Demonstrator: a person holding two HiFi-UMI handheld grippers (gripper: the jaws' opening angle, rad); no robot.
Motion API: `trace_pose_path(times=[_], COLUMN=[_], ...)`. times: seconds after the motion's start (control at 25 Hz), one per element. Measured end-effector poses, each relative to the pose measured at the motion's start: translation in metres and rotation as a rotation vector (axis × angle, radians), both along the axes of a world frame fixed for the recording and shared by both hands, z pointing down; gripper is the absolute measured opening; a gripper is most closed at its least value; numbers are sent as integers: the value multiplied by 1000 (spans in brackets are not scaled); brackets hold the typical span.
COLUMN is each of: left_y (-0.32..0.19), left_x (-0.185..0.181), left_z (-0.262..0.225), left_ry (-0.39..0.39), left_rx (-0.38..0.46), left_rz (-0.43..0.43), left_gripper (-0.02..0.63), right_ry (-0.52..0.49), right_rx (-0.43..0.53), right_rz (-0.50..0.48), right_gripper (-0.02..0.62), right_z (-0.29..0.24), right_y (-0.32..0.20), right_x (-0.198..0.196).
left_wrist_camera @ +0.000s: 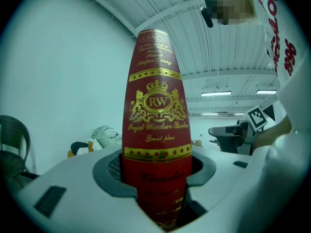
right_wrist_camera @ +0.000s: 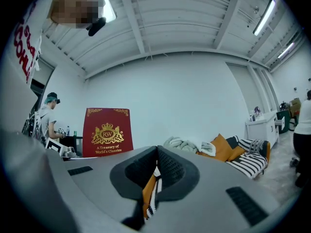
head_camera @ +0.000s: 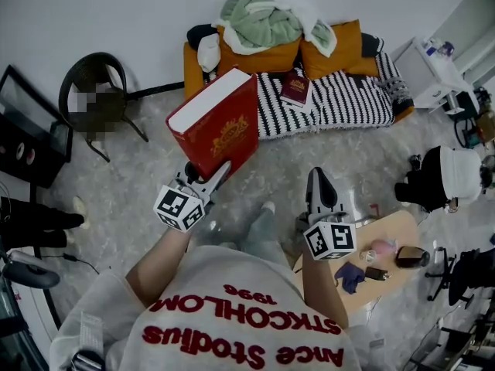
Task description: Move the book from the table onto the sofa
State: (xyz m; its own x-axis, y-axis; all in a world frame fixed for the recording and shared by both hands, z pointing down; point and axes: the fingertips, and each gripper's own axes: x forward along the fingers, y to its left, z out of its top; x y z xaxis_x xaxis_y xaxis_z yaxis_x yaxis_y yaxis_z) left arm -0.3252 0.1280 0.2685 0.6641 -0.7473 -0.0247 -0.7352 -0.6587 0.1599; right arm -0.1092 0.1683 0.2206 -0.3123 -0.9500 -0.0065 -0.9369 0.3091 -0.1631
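Nearest, at the bottom of the head view, is the person's light shirt with red letters, and both forearms reach forward from it. The left tool (head_camera: 217, 174) is closed on the red book (head_camera: 220, 126). The left gripper view shows both pads pressing on the lower part of the spine, one from each side. The right tool (head_camera: 321, 182) is just to the right of it, apart from the book, and its jaws are together with nothing held. Only a thin slit is left between them in the right gripper view.

On the near right stands a small wooden worktop (head_camera: 393, 226). A purple cloth (head_camera: 352, 275) and some small dark things lie on it. The book is not on this worktop. It is in the air above the grey floor (head_camera: 139, 176), between the person and the sofa, with the gold crest on its cover and the white page edge turned up.

Farther away is the sofa (head_camera: 348, 99) with a black and white striped cover. A smaller dark red book (head_camera: 295, 89) lies on the stripes. Behind it are orange cushions (head_camera: 334, 52) and a heap of green and white blankets (head_camera: 259, 18) against the wall. At the far left stands a black chair (head_camera: 91, 74).
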Motion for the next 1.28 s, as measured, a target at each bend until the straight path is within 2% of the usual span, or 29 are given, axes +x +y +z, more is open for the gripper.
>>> trace_pose_path(times=[0.48,0.76,1.28], left_y=[-67,-126,-202], left_x=[15,41,91], left_z=[2,-11,-21], left_ry=[-8,6,6], left_rx=[5,14,22], left_rz=[-68,-87,-86], left_gripper=[237,238,238], right_ry=[-31,-38,-47], right_rx=[8,36,44], right_rz=[-3,3,-4], right_gripper=[26,26,26], right_z=[-2,-22,-30], right_y=[-77,-140,-226], right_x=[29,61,114])
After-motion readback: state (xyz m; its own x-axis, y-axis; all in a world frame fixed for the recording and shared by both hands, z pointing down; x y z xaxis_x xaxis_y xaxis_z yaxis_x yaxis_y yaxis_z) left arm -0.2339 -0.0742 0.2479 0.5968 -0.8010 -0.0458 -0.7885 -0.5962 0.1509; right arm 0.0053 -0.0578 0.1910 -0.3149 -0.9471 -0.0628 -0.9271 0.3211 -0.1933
